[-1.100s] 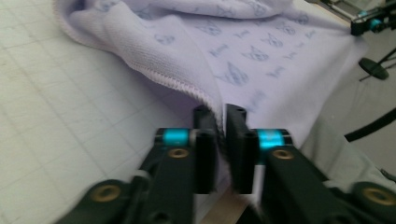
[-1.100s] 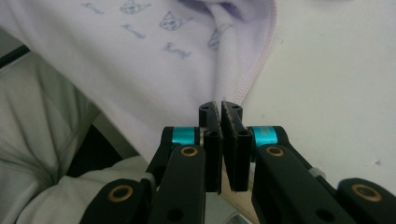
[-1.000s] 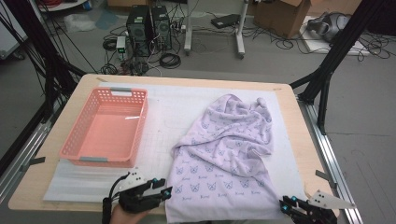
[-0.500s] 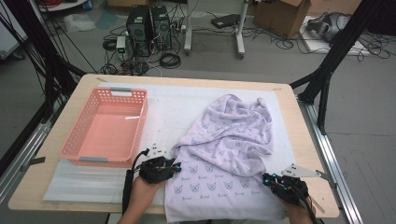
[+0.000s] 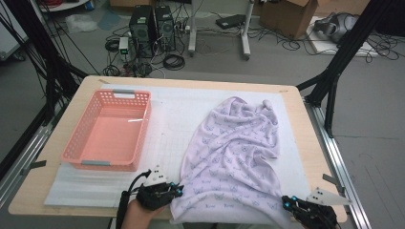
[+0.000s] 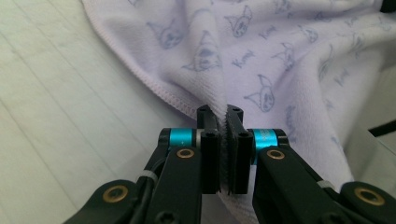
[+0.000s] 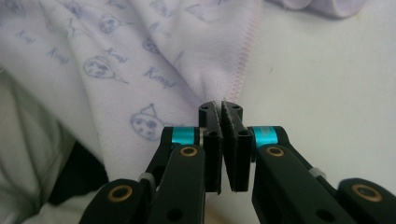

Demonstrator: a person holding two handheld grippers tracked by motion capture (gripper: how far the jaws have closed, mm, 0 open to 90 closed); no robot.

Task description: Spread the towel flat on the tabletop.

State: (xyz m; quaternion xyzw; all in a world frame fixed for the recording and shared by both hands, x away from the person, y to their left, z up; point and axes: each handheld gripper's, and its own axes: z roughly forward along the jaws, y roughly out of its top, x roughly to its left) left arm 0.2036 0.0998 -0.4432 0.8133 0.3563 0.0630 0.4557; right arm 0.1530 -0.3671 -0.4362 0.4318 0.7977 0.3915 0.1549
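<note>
Both grippers, left gripper (image 5: 177, 190) and right gripper (image 5: 288, 203), seemingly pinch the towel's (image 5: 234, 152) near hem.

Lab: computer towers (image 5: 153, 29), floor cables (image 5: 174, 61)

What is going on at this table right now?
A person works a pale lilac printed towel lying rumpled on the white mat. The left gripper has just closed on the towel's near left edge, and the right gripper has just closed on its near right edge; cloth sits pinched between both pairs of jaws. The empty pink plastic basket stands to the left, untouched.
</note>
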